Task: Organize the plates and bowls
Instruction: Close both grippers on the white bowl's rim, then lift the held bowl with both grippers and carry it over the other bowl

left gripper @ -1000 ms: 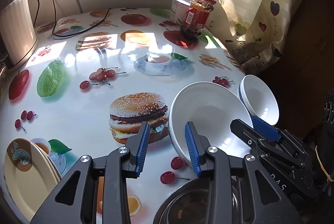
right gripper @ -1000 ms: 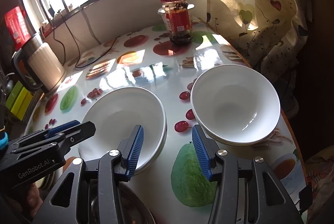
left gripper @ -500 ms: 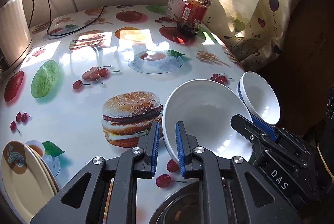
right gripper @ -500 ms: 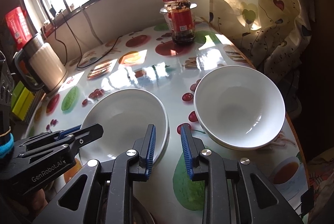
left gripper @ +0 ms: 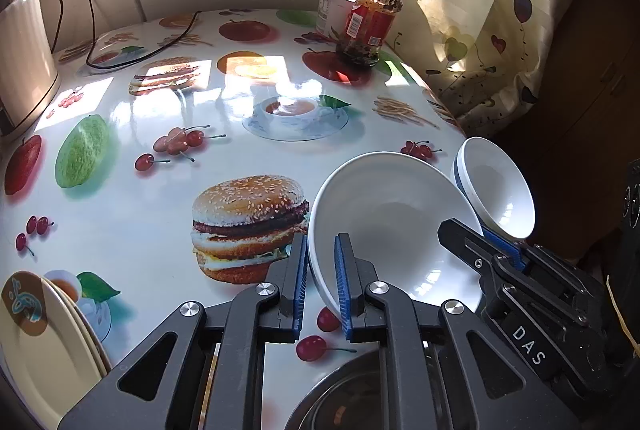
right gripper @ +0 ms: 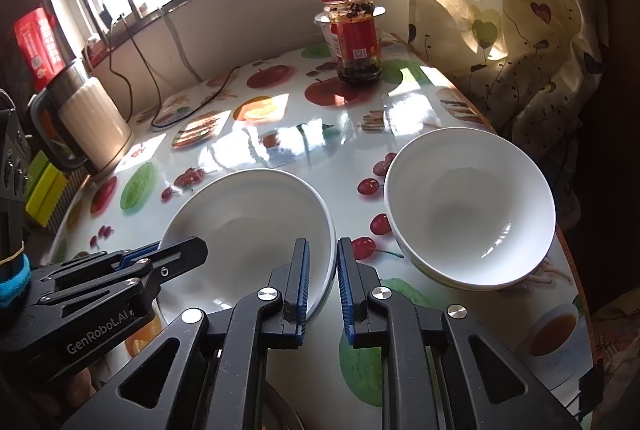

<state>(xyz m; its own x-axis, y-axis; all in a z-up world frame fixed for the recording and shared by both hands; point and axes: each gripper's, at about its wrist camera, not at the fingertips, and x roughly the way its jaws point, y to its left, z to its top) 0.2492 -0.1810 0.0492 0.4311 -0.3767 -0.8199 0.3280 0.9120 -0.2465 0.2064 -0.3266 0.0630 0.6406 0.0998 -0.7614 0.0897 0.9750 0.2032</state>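
Left wrist view shows the left tool (left gripper: 320, 282) and right tool (right gripper: 322, 284) have both pinched shut on the near bowl (left gripper: 394, 230), rims at 6 o'clock, ready to lift toward the other bowl (right gripper: 470, 207) at 2 o'clock.

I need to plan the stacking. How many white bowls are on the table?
2, maybe more: one bowl with both claws at its rim, another to its right near the table edge, possibly a stack.
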